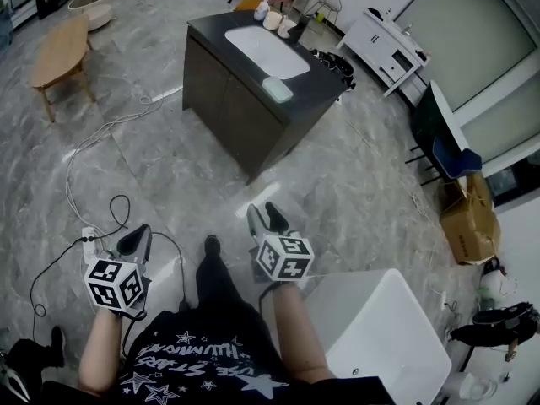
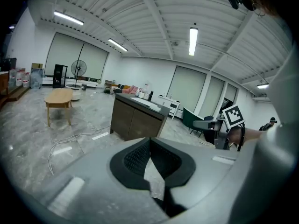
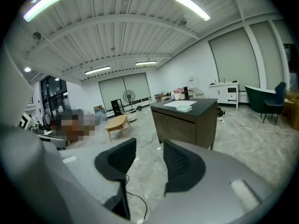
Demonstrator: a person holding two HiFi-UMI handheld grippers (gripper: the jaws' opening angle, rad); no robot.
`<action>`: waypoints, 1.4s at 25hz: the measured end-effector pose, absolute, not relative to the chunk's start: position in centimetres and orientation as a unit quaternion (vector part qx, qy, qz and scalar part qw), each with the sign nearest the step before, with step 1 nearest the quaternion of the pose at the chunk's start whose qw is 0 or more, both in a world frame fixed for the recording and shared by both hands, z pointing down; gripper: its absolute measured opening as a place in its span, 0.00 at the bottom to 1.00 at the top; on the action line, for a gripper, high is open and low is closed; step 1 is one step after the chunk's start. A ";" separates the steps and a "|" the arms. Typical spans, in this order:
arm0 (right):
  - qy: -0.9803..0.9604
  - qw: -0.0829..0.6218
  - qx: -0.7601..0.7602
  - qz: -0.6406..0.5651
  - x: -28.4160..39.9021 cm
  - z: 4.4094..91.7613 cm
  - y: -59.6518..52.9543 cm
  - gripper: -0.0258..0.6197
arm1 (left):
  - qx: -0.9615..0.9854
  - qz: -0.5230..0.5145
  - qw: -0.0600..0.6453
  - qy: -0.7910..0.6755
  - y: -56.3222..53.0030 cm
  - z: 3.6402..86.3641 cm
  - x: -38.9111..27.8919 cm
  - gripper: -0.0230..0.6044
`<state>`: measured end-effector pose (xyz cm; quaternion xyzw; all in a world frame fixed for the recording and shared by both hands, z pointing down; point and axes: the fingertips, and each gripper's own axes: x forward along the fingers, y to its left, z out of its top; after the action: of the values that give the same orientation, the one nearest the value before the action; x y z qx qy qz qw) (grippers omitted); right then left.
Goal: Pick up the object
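Pale green block (image 1: pixel 277 89) flat on top of dark cabinet (image 1: pixel 228 121), beside the near end of a white basin (image 1: pixel 266 51) and close to the cabinet's edge. Well apart from both grippers, touched by neither. Small bottles (image 1: pixel 274 17) past the basin, at the cabinet's far end. Right gripper (image 1: pixel 266 219) held low over grey marbled floor (image 1: pixel 354 184), jaws spread wide, only floor and a dark cable showing between them. Left gripper (image 1: pixel 135 241) alongside, jaw tips pressed together, gripping nothing. Further out: wooden table (image 1: pixel 61 53) at left, white cables (image 1: pixel 93 146) trailing over the floor, cardboard box (image 1: pixel 468 222) at right, white tub (image 1: pixel 388 336) just beside the person's right arm.
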<state>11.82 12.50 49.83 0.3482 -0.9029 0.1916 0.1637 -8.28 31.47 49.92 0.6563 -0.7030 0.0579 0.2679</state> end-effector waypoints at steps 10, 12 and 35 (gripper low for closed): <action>-0.898 0.162 0.352 0.207 8.7 50.3 -4.5 0.33 | 0.660 0.071 0.276 -0.695 15.2 49.9 -10.9 0.05; -0.897 0.164 0.351 0.211 8.2 50.5 -7.3 0.33 | 0.660 0.074 0.280 -0.694 12.6 50.1 -11.2 0.05; -0.872 0.139 0.386 0.265 6.2 52.1 -24.4 0.33 | 0.670 0.102 0.251 -0.691 -7.8 48.4 -16.5 0.05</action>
<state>6.21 -24.38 52.11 0.3862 -0.8725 0.2653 0.1388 -16.48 -7.76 48.43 0.6696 -0.6915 0.1022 0.2510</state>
